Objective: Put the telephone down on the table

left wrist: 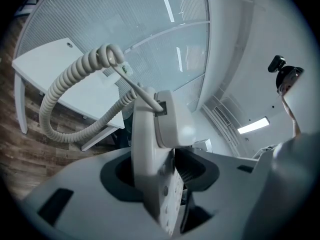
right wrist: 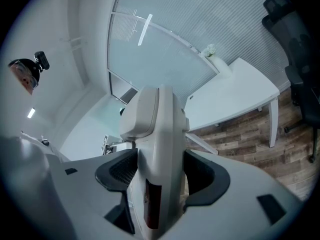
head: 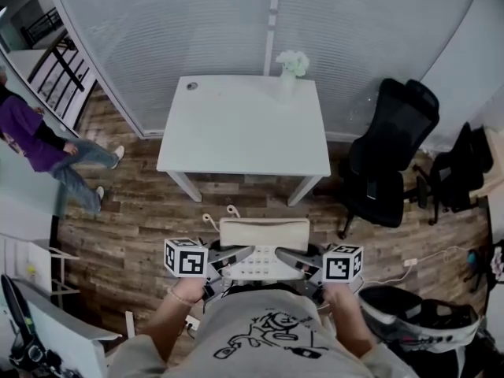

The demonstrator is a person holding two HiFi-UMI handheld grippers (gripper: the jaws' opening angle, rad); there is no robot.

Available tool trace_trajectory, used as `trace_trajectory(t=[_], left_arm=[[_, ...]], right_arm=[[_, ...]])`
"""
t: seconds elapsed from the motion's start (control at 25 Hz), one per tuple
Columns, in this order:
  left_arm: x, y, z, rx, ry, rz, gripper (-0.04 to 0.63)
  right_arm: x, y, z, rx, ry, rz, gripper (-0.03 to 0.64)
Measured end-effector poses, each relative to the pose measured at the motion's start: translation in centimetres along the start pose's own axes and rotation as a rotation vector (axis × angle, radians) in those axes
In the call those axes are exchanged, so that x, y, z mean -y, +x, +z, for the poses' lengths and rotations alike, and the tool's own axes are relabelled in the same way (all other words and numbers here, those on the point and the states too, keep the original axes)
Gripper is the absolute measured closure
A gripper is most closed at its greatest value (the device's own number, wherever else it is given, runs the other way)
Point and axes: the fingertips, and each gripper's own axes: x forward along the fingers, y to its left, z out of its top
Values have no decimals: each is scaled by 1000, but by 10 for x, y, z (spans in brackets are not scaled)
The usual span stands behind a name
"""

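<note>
A cream desk telephone (head: 263, 234) with its handset on top hangs in the air in front of my body, above the wooden floor and short of the white table (head: 244, 124). My left gripper (head: 230, 260) grips its left side and my right gripper (head: 296, 260) its right side. In the left gripper view the telephone (left wrist: 156, 144) stands edge-on between the jaws of the left gripper (left wrist: 160, 173), its coiled cord (left wrist: 70, 91) looping to the left. In the right gripper view the telephone (right wrist: 159, 144) fills the wide gap between the jaws of the right gripper (right wrist: 160, 178).
A vase of white flowers (head: 291, 64) stands at the table's far right edge. Black office chairs (head: 394, 152) are to the right of the table. A person in purple (head: 39, 140) sits behind glass at the left. A cable and plug (head: 409, 264) lie on the floor.
</note>
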Motion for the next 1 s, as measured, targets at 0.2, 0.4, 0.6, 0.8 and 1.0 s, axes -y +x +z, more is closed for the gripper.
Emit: trace_trajectory(t=[0.2,0.4,0.6,0.8,1.0], left_arm=[[-6,-8,3,6,-7,-9,408],[-11,-17,8,6,-9,-7,408],[-16,-24,10,12,-17,-14,408],[-19,-29,15,15,-24,-12,408],[-22,-29,21,16,-22,-11,408]], right_arm=[[-3,11,0,6,6,-2,314],[-5,21,0,-1,2,-6,314],[-9,30,0,0,6,-2,314],[-11,37,3,0,4,-6,314],[-9,40,7,-2,2,-7,314]])
